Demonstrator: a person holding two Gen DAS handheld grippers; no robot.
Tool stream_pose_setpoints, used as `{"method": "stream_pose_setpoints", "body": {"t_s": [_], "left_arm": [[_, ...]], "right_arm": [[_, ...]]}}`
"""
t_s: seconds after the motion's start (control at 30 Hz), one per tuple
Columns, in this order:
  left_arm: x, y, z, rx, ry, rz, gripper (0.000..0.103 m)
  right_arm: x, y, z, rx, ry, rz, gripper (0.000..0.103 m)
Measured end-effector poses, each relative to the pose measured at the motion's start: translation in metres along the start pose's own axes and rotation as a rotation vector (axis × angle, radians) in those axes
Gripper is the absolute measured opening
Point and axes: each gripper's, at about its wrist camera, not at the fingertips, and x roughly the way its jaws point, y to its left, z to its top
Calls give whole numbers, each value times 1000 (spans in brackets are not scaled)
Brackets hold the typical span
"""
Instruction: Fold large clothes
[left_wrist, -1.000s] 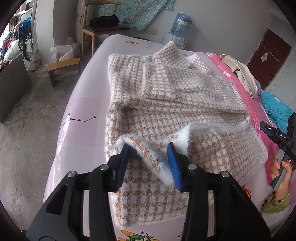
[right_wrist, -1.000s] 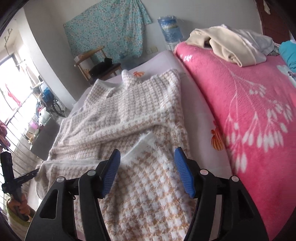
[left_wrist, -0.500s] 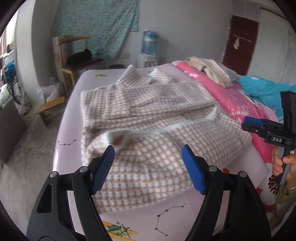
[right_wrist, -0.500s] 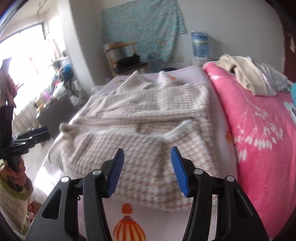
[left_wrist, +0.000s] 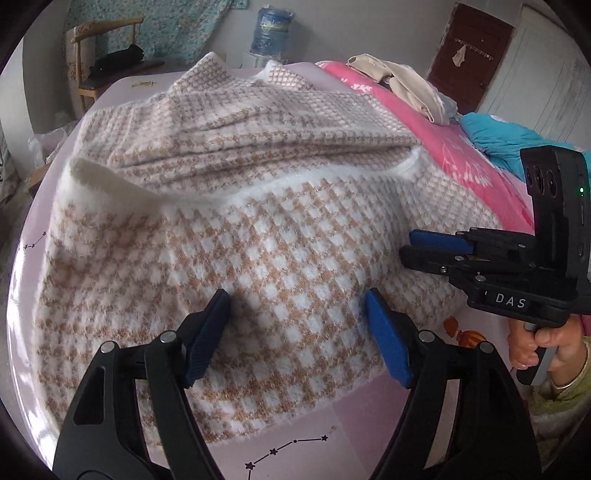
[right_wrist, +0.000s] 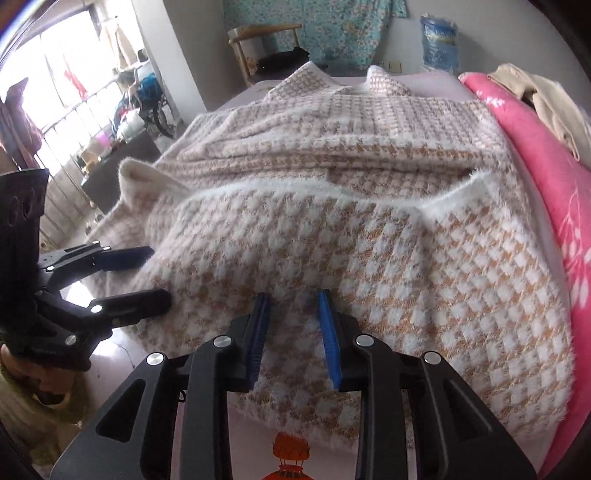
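Covering the pale pink bed (left_wrist: 110, 92), a houndstooth coat (left_wrist: 258, 221) lies beneath the left gripper (left_wrist: 295, 321), spread wide, and the right gripper (right_wrist: 293, 317), closing, empty.

Pale pink sheet (left_wrist: 110, 88) with star-line prints covers the bed. Pink flowered blanket (right_wrist: 535, 147) along its far side; beige clothes (left_wrist: 406, 85) heaped on it, teal cloth (left_wrist: 509, 136) beyond. Wooden chair (right_wrist: 258, 40) by the wall, dark item on seat. Water jug (left_wrist: 271, 29). Flowered cloth (right_wrist: 332, 26) hung on wall. Dark door (left_wrist: 469, 62).

Home bedroom: bed (left_wrist: 110, 88), hung clothes (right_wrist: 22, 122).
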Motion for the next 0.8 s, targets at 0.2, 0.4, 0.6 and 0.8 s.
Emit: {"method": "stream_pose_setpoints", "body": {"t_s": [0.2,0.4,0.6,0.8], "left_arm": [[-12,0,-3,-10,-8,7,72],[-48,0,-15,-18,-41,-12,72],[-76,2,-40,-59,-33,-27,72],[-89,3,-64,-95,-28,-41,73]], "right_arm": [[-10,2,0,41,6,-4,38],[-32,-7,-11,113,-13,12,63],[-49,-16,-28,166,-11,23,70],[-66,-15,-41,179,-13,12,73]]}}
